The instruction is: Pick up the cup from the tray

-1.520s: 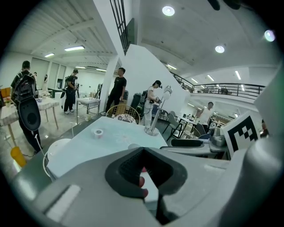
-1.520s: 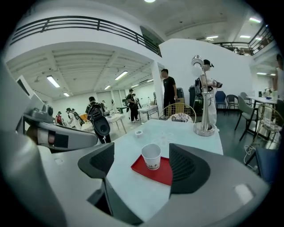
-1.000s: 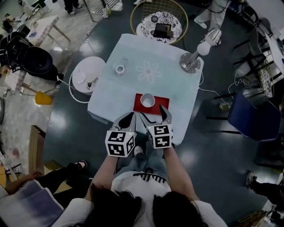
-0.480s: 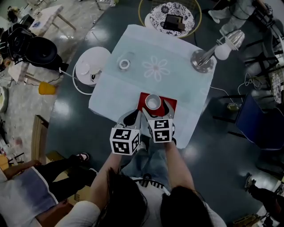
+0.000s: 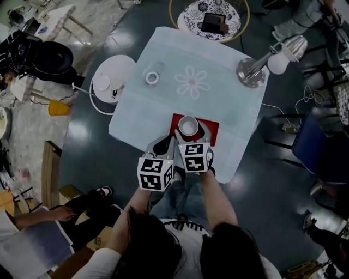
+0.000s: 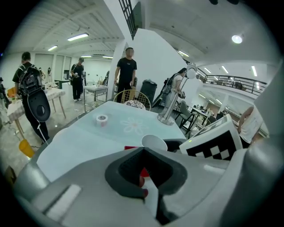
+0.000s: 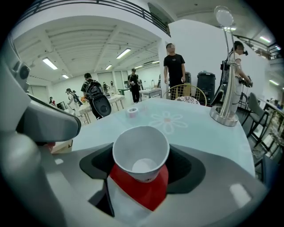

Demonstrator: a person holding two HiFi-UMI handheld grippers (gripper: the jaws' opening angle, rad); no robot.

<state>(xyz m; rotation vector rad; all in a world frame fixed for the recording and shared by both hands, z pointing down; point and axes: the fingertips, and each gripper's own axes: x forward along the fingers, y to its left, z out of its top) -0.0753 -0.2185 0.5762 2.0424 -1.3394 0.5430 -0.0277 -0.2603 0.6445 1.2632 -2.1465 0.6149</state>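
A white paper cup (image 5: pixel 188 126) stands upright on a red tray (image 5: pixel 211 132) near the front edge of the light blue table (image 5: pixel 163 109). My right gripper (image 5: pixel 191 129) is open, with one finger on each side of the cup. In the right gripper view the cup (image 7: pixel 141 153) fills the gap between the black pads (image 7: pixel 191 170), over the tray (image 7: pixel 143 189); I cannot tell whether they touch it. My left gripper (image 5: pixel 166 143) hangs shut and empty just left of the tray. In the left gripper view its tips (image 6: pixel 143 150) meet, and the cup (image 6: pixel 154 142) shows beyond them.
A tape roll (image 5: pixel 152 78) lies at the table's far left, beside a flower print (image 5: pixel 192 83). A desk lamp (image 5: pixel 252 71) stands at the far right corner. A white round stool (image 5: pixel 110 85) is left of the table, a wire chair (image 5: pixel 211 16) behind it. People stand in the background.
My right gripper has moved forward from the table's front edge onto the tray, and its fingers now flank the cup. The left gripper followed a little.
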